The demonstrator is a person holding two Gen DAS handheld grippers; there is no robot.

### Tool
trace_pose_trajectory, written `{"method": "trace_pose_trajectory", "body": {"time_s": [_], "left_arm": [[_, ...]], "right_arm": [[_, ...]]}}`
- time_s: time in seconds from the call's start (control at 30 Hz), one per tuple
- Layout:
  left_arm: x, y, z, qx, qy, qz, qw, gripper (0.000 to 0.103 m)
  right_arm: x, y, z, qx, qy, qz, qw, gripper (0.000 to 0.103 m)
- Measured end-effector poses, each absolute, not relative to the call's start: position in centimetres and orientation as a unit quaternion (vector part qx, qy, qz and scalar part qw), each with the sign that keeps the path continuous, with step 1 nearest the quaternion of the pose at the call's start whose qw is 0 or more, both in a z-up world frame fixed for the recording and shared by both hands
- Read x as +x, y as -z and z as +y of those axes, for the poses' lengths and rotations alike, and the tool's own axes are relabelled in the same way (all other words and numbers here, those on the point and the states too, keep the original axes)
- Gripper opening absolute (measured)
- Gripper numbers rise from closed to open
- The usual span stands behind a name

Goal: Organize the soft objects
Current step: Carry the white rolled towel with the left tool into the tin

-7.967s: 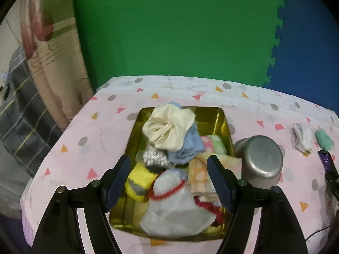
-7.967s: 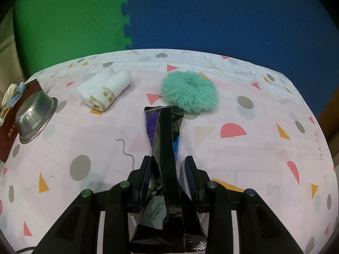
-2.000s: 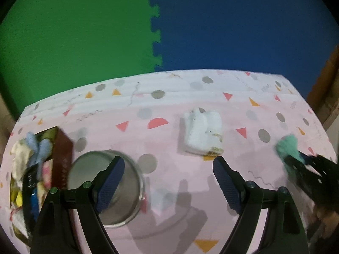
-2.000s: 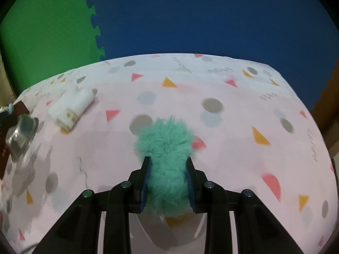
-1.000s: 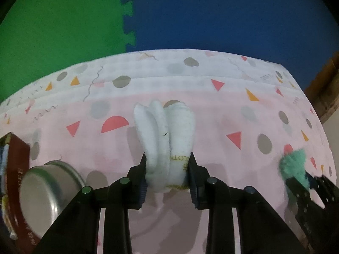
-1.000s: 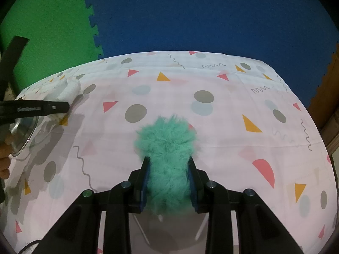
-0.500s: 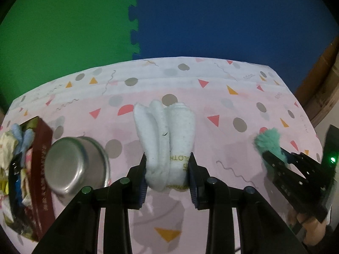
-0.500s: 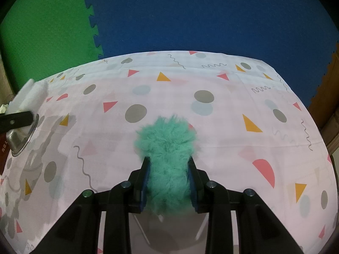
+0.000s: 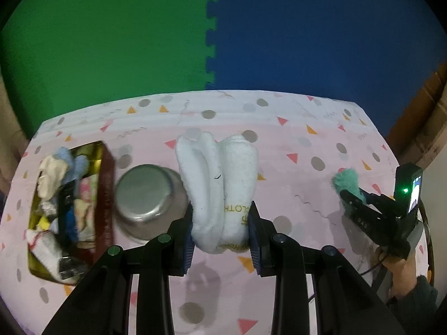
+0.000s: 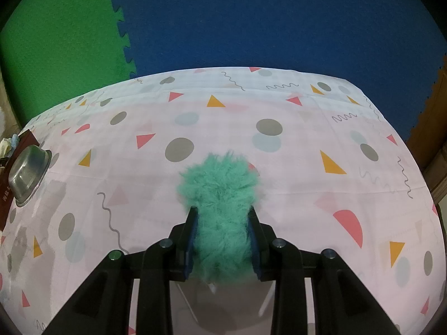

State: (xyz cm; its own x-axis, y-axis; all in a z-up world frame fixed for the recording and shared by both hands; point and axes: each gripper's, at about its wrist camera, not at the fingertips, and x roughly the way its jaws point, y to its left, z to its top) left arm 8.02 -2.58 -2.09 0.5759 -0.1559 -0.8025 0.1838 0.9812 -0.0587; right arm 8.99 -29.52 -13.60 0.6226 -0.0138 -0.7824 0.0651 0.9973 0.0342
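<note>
My left gripper (image 9: 222, 215) is shut on a folded white cloth (image 9: 218, 184) with gold lettering, held above the table. Below and to its left sits a gold-lined box (image 9: 104, 195) filled with several socks and cloths. In the left wrist view my right gripper (image 9: 347, 192) shows at the right edge with a green tuft (image 9: 345, 180) in its tips. In the right wrist view my right gripper (image 10: 222, 217) is shut on that fluffy green pom-pom (image 10: 220, 192), held over the pink patterned tablecloth (image 10: 307, 195).
An upturned steel bowl (image 9: 149, 195) stands right beside the box, also seen as the bowl (image 10: 28, 173) at the left edge of the right wrist view. Green and blue foam mats (image 9: 212, 42) line the wall behind. A person's hand (image 9: 399, 268) grips the right tool.
My left gripper has risen and drawn back with the white cloth; the box and bowl have come into its view at the left. The right gripper and pom-pom have stayed still.
</note>
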Motion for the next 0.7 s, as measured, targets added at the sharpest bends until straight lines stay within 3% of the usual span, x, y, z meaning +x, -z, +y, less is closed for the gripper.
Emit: {"method": "trace_pose_trajectory", "body": {"time_s": [0.7], "left_arm": [[8.7, -0.3, 10.6, 0.01, -0.032, 0.431, 0.902, 0.03]], "right_arm": [[9.0, 13.6, -29.5, 0.024, 0.024, 0.434, 0.9, 0.033]]}}
